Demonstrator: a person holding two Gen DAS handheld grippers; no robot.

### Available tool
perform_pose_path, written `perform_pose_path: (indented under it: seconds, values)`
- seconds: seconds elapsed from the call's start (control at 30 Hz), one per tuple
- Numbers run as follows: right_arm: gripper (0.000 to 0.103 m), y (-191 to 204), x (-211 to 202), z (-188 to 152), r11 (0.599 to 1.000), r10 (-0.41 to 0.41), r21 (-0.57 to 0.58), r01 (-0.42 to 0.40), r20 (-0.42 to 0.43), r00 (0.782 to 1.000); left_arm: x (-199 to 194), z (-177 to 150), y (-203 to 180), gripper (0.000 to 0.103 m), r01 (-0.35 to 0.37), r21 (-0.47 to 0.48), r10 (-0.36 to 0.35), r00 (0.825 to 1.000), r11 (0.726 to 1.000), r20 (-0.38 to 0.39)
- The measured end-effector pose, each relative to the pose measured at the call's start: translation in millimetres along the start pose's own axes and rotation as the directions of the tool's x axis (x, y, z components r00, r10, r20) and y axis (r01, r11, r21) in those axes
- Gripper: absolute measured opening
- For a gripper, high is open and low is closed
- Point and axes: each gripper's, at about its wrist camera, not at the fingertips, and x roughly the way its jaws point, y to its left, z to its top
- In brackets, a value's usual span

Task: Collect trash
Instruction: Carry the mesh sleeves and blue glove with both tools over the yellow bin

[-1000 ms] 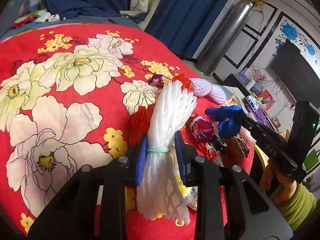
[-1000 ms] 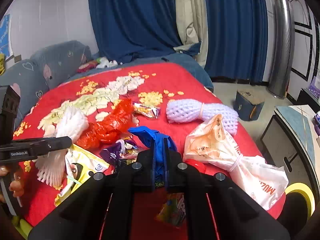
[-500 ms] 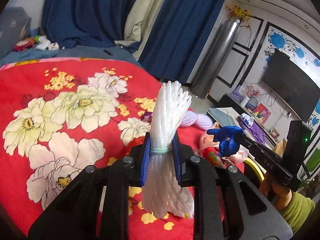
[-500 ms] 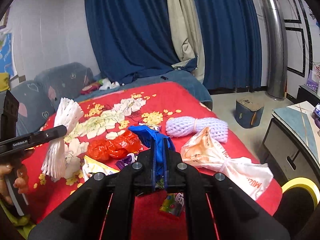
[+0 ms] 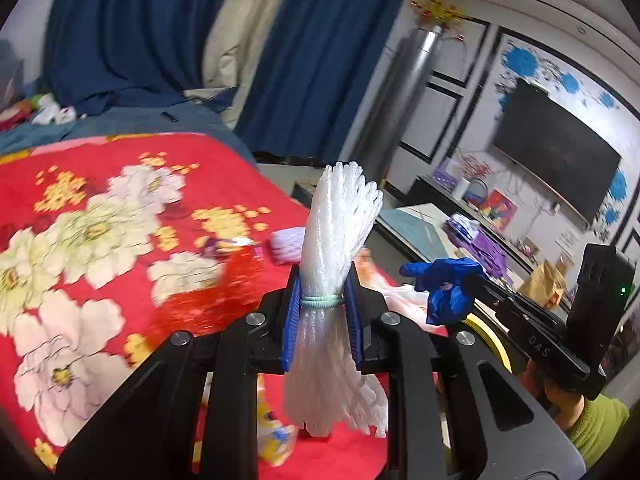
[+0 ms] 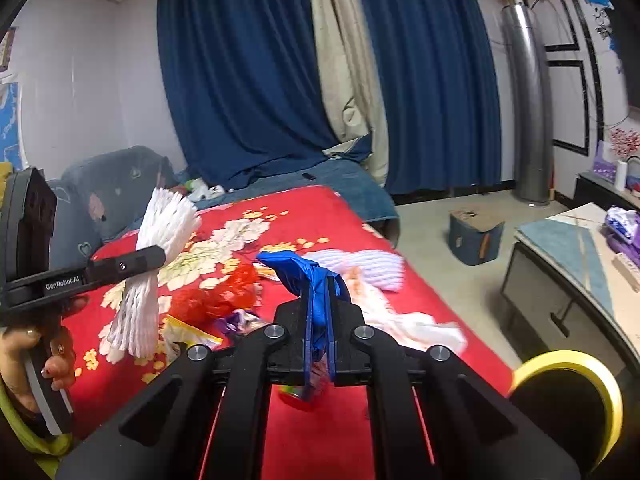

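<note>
We see left gripper [image 5: 322,304] fingers clamping white foam net bundle [image 5: 336,240]; right gripper [image 6: 318,316] fingers pinching blue bag [image 6: 298,268], both above bed [image 6: 340,420].

White foam net [image 5: 332,264] upright, blue glove [image 6: 310,276] crumpled, both aloft.

Dim, even indoor light; strong fisheye bending and dark corners; bedspread [image 5: 100,240] motion-blurred, tongs sharp.
</note>
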Motion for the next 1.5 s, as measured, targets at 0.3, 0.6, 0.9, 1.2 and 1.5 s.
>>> perform_pose_path:
  seconds: [0.3,0.6,0.9,1.2,1.5]
  values:
    - [0.005,-36.7,-33.2,-9.2,0.997,-0.057,0.059,0.056,0.003,0.998,28.8,-0.9,-53.3,0.015,0.08,0.081,-0.077,0.996,0.993,-0.032]
    - [0.005,-55.4,-55.0,-16.4,0.987,-0.133,0.094,0.13,0.019,0.991,49.5,-4.3,-97.6,0.015,0.15,0.138,-0.144,0.988,0.979,-0.049]
    - [0.005,-93.8,-77.3,-19.6,0.966,-0.204,0.168,0.199,0.014,0.979,68.1,-11.0,-123.9,0.015,0.213,0.147,-0.202,0.976,0.966,-0.087]
    - [0.005,-124.4,-95.4,-29.6,0.935,-0.302,0.187,0.301,-0.022,0.953,92.2,-22.9,-149.8,0.015,0.271,0.169,-0.249,0.958,0.948,-0.143]
    - [0.006,-151.2,-109.5,-51.2,0.899,-0.375,0.213,0.382,-0.075,0.924,116.1,-40.5,-181.9,0.015,0.317,0.192,-0.282,0.94,0.929,-0.191]
